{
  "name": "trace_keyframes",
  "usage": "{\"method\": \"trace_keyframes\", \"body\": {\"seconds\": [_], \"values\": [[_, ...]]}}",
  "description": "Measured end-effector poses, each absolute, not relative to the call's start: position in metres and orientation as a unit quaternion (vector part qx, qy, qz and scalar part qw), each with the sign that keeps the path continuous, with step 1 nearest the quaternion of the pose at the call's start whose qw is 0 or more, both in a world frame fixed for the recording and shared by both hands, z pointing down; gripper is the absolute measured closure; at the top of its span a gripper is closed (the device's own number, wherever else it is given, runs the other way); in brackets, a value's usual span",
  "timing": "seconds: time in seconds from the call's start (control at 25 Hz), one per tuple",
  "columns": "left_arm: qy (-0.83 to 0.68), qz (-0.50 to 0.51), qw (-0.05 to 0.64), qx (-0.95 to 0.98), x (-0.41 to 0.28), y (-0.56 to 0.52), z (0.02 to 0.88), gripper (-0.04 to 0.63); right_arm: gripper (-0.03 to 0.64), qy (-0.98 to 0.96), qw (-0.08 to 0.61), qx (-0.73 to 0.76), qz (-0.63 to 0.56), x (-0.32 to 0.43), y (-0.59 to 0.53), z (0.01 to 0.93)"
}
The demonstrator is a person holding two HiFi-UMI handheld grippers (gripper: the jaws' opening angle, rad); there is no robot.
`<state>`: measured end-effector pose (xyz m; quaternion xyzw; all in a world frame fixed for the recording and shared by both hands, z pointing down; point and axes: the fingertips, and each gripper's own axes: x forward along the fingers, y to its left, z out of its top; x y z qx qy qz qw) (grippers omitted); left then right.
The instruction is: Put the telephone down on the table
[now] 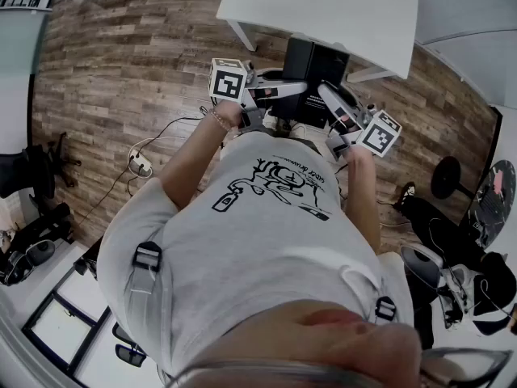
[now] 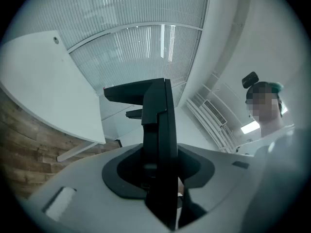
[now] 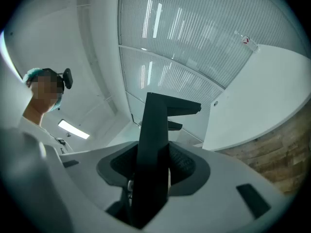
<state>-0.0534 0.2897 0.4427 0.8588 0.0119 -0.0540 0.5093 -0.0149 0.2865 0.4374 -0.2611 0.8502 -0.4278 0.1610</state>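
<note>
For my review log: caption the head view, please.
Left gripper and right gripper hold the telephone between them, not yet on the table.

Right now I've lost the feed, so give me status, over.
Both left gripper and right gripper shut on telephone. Telephone in the air, short of white table. Nothing seen in the way.

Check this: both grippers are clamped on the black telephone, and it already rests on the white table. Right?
Not quite. The left gripper and right gripper do clamp the telephone, but it does not rest on the white table. The head view shows it held in the air in front of the table's near edge, above the wood floor.
</note>
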Motion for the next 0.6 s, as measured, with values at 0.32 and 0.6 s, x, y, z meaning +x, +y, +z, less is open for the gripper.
{"method": "trace_keyframes", "body": {"seconds": [0.32,0.6], "values": [[0.017,-0.046,0.510,0.858,-0.074,0.289,0.442,0.434,0.456,0.846,0.176,-0.262,-0.429,-0.034,0.286,0.436],[0.027,-0.043,0.507,0.860,-0.099,0.283,0.440,0.434,0.459,0.842,0.190,-0.271,-0.426,-0.059,0.281,0.434]]}}
